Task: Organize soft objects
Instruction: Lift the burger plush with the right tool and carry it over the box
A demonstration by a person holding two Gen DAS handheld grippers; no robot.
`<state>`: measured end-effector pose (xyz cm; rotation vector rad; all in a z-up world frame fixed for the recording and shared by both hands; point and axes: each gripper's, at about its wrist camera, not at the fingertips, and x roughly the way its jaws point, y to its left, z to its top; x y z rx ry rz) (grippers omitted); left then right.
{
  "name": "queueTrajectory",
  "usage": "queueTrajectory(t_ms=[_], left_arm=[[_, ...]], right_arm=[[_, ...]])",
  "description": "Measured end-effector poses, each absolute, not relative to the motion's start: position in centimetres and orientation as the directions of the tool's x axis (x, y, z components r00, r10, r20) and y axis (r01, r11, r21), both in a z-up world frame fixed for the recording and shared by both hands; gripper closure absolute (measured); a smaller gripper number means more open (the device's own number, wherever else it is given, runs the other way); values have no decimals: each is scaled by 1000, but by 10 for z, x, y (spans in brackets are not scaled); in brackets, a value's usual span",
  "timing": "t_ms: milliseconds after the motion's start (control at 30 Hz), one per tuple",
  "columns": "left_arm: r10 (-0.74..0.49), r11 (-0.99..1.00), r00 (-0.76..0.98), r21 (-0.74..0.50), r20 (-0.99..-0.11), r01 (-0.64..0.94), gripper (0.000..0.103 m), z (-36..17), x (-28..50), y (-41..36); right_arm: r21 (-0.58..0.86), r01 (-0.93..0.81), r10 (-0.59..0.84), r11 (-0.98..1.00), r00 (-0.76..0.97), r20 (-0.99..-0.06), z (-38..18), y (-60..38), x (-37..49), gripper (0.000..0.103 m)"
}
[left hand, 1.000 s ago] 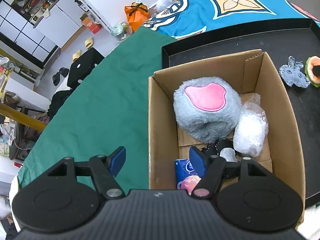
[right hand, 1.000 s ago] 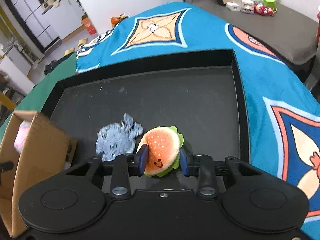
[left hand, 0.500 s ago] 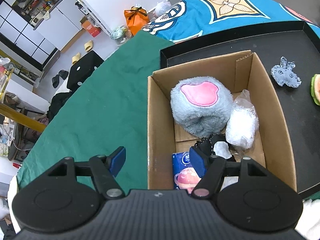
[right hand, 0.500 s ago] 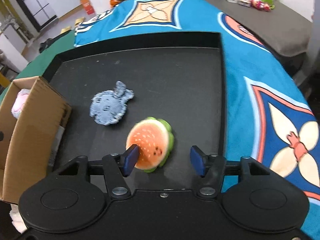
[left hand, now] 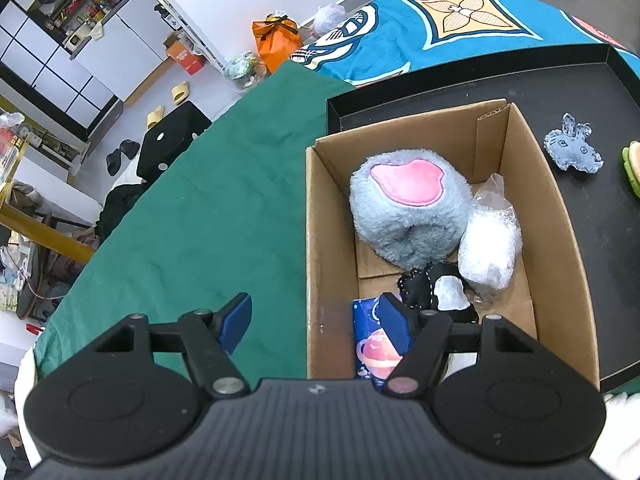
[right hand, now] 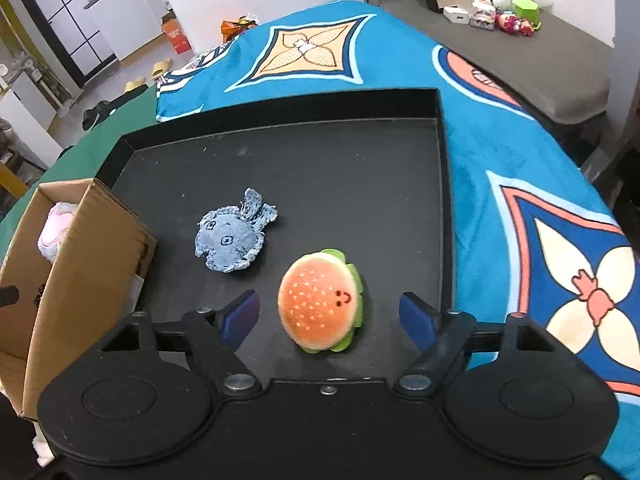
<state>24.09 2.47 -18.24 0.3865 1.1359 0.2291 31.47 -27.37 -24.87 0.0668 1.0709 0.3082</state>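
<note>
Left wrist view: my left gripper sat with jaws well apart, nothing between the pads, straddling the near left wall of the cardboard box; one blue finger was over the green cloth, the other inside the box. In the box I saw a grey plush with a pink patch, a clear plastic bag of white stuff touching it, a black studded item and a blue packet with a pink print. The packet's writing was too small to read. The box stood at the left end of the black tray. The denim plush lay on the tray beside the box, with the burger plush cut off at the frame edge.

Right wrist view: my right gripper had just been opening. The burger plush stood on the tray between the fingers, tipped on edge, and I saw a gap to each pad, so there was no grip. It had a smiley stitched on the bun, no text. The denim plush lay flat, near the burger and apart from it, between it and the box. An orange carton on the floor carried print I couldn't read.
</note>
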Motion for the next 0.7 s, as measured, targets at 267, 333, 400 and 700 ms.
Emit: queueTrajectory(t_ms=[267, 333, 400, 700], left_arm=[[369, 908, 399, 417, -839, 36, 34, -188, 248, 20], [370, 907, 396, 418, -840, 41, 34, -190, 249, 19], [370, 906, 395, 420, -841, 45, 34, -192, 251, 18], [350, 918, 368, 393, -861, 45, 34, -198, 249, 23]], right_arm=[[144, -233, 235, 962, 432, -871, -263, -258, 320, 25], [128, -229, 219, 965, 435, -873, -266, -257, 321, 25], [114, -227, 206, 967, 436, -876, -269, -256, 321, 25], [61, -227, 162, 972, 462, -872, -268, -258, 317, 59]])
